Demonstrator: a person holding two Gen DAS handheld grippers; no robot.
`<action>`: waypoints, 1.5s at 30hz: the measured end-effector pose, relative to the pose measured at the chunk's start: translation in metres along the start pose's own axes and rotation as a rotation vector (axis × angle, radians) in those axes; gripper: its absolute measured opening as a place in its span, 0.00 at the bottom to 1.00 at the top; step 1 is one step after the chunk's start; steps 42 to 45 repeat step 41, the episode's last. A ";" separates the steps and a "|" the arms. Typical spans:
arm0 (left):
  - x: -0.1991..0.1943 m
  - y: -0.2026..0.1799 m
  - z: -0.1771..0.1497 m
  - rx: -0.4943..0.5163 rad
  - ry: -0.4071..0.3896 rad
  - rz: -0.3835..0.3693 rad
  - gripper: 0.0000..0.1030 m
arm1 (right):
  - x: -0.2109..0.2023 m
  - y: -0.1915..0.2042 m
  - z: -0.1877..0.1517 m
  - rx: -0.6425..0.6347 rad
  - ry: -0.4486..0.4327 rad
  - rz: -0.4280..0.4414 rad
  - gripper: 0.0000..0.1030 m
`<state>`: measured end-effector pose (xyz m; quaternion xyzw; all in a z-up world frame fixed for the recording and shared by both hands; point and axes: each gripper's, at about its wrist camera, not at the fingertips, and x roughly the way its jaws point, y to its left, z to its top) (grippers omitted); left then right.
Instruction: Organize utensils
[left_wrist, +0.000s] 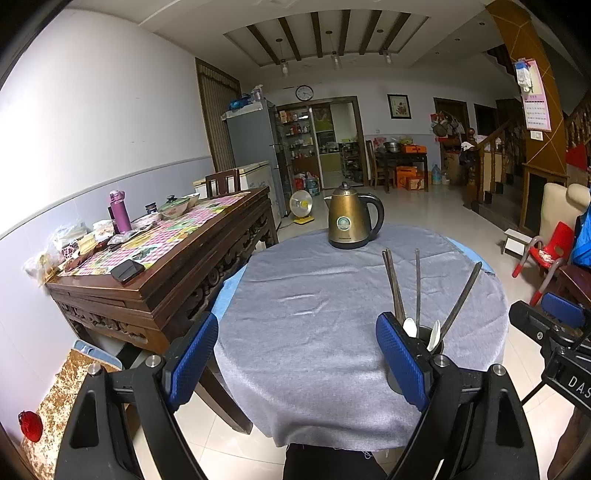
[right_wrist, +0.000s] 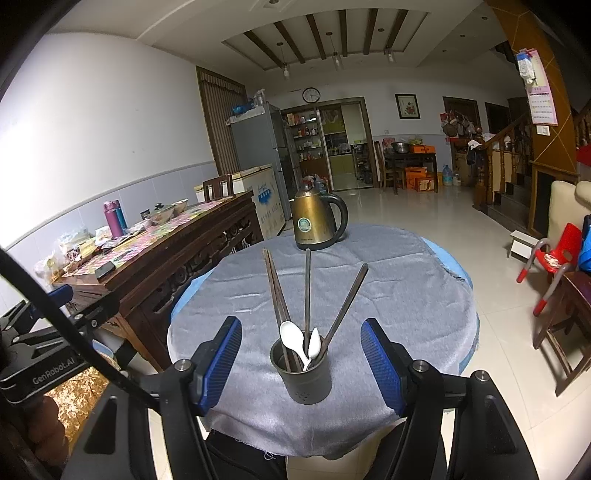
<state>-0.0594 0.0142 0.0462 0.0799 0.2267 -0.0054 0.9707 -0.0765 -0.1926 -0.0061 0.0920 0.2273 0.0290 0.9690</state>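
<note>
On the grey cloth (right_wrist: 369, 295) of the round table, the utensil cup (right_wrist: 301, 373) is already holding chopsticks (right_wrist: 275, 291) and white spoons (right_wrist: 290, 338), so the right gripper (right_wrist: 301, 363), gaping empty around it, and the left gripper (left_wrist: 295, 358), wide and empty, should be backing off without tipping it.

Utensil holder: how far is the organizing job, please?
Looks done: chopsticks and two white spoons stand in the utensil holder on the grey cloth. In hand: nothing; the left claw and right claw are open. Left: no loose utensils visible.
</note>
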 end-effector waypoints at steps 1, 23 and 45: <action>0.000 0.000 0.000 0.000 0.001 0.000 0.85 | 0.000 0.001 0.001 0.000 -0.001 0.002 0.69; 0.007 0.009 0.000 -0.023 0.027 0.010 0.85 | 0.012 0.011 0.003 -0.023 0.018 0.021 0.69; 0.073 0.002 0.000 -0.040 0.172 -0.026 0.85 | 0.058 -0.013 0.000 0.013 0.094 0.031 0.69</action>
